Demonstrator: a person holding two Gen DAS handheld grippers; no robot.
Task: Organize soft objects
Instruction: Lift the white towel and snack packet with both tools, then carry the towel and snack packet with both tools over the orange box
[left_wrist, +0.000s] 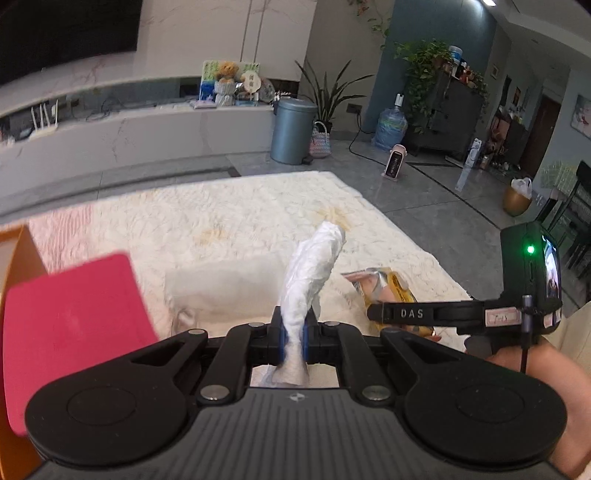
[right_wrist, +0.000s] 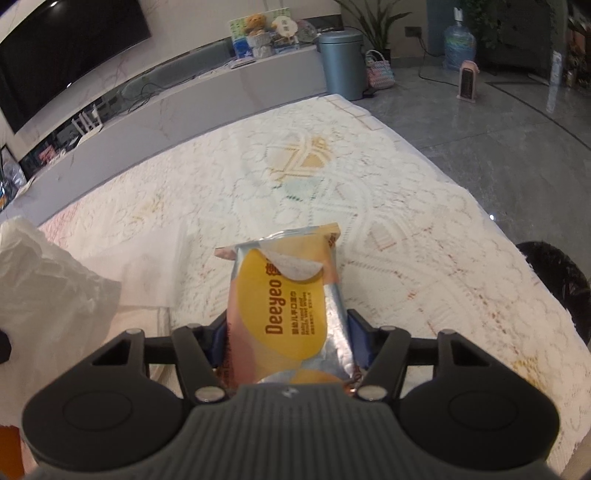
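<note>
At far left lies a red sheet (left_wrist: 70, 317), with a flat white tissue (left_wrist: 221, 291) beside it on the lace cloth (left_wrist: 229, 214). The left gripper (left_wrist: 293, 338) is clamped on a twisted wipe (left_wrist: 314, 266), which stands up clear of the cloth. To the right, the right gripper (right_wrist: 284, 339) pinches the Deeyeo pack (right_wrist: 284, 295), flap peeled open. The step in hand seems to be pulling a wipe out; next it likely needs spreading and laying flat beside the tissue.

A Deeyeo wet-wipe pack (right_wrist: 286, 302) is gripped by the right claw (right_wrist: 284, 332) above the lace-covered worktop (right_wrist: 406, 221), beside a white tissue (right_wrist: 48, 288).
</note>
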